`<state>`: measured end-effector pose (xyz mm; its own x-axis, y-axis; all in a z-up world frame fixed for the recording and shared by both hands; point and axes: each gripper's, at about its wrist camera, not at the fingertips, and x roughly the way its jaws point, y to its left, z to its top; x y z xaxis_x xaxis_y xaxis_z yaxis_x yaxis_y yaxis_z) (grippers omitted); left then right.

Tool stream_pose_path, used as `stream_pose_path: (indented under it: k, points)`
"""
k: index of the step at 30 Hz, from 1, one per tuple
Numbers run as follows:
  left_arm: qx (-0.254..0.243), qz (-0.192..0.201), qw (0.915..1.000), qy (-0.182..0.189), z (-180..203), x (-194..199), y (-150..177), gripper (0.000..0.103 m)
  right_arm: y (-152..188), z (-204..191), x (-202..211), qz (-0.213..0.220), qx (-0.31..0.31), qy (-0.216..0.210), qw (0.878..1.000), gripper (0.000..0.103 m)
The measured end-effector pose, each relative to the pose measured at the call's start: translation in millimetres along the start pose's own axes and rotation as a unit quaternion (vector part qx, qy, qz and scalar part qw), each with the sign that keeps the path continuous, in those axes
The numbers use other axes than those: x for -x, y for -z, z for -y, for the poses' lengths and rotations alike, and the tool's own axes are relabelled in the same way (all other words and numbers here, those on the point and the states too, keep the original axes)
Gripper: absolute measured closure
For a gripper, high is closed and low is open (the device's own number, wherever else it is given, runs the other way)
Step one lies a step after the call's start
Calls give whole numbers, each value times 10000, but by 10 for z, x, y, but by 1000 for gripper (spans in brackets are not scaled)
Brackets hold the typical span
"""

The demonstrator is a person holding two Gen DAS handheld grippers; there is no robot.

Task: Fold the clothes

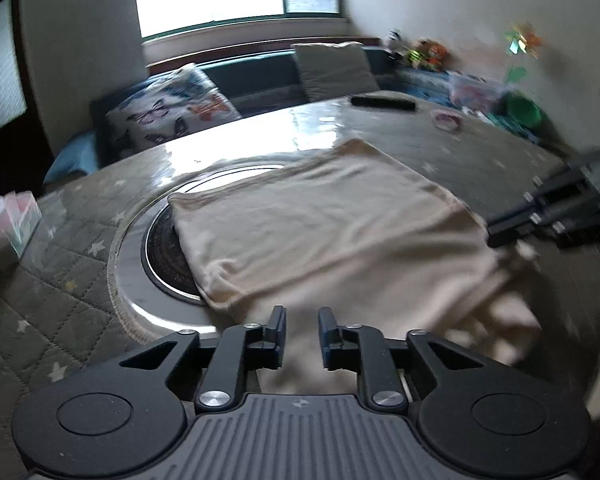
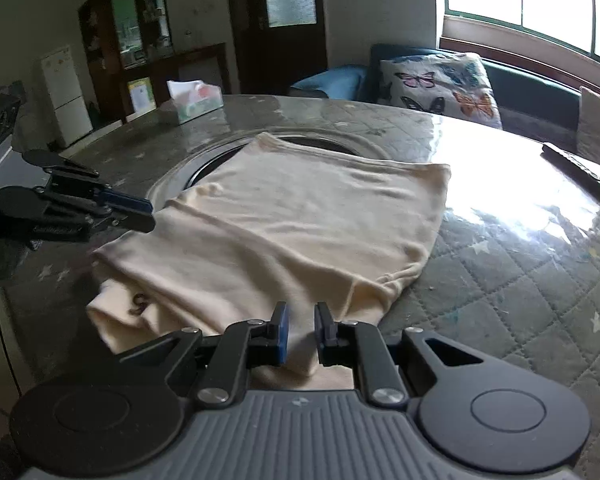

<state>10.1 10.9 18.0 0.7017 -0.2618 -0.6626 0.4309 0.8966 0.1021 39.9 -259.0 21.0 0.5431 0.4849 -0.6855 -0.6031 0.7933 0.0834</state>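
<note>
A cream garment [image 1: 320, 220] [image 2: 300, 220] lies folded into a rough rectangle on the round table [image 1: 60, 280] [image 2: 500, 280], with looser layers bunched at its near edge. My left gripper [image 1: 302, 320] hovers at that near edge, jaws a little apart, cloth showing below the gap but not pinched. In the right wrist view it [image 2: 148, 216] sits at the garment's left side. My right gripper [image 2: 301, 320] is shut on the near hem, a fold of cloth rising between its pads. Blurred in the left wrist view, it [image 1: 494, 232] is at the garment's right edge.
The garment partly covers a round inset hob [image 1: 160, 248] in the table's middle. A tissue box [image 1: 16, 220] [image 2: 194, 100] stands near the rim. A dark remote [image 1: 382, 103] [image 2: 576, 170] and a small pink thing [image 1: 446, 118] lie farther off. A sofa with a butterfly cushion [image 2: 440, 84] is behind.
</note>
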Motion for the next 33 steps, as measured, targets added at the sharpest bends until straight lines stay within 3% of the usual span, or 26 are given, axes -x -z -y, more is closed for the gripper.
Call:
stream_pose_path:
  k: [7, 21, 27, 33]
  points:
    - [-873, -41, 9961, -114, 259, 322, 288, 60, 61, -142, 63, -85, 388, 41, 9992, 86]
    - [-1672, 100, 9858, -82, 596, 182, 416, 60, -55, -596, -233, -20, 1081, -320, 9936, 85]
    - [-1857, 198, 9824, 84, 709, 71, 392, 60, 7, -643, -204, -101, 1125, -472, 9925, 82]
    - [-2052, 307, 9781, 142, 776, 40, 398, 60, -138, -540, -241, 165, 713, -452, 9963, 82]
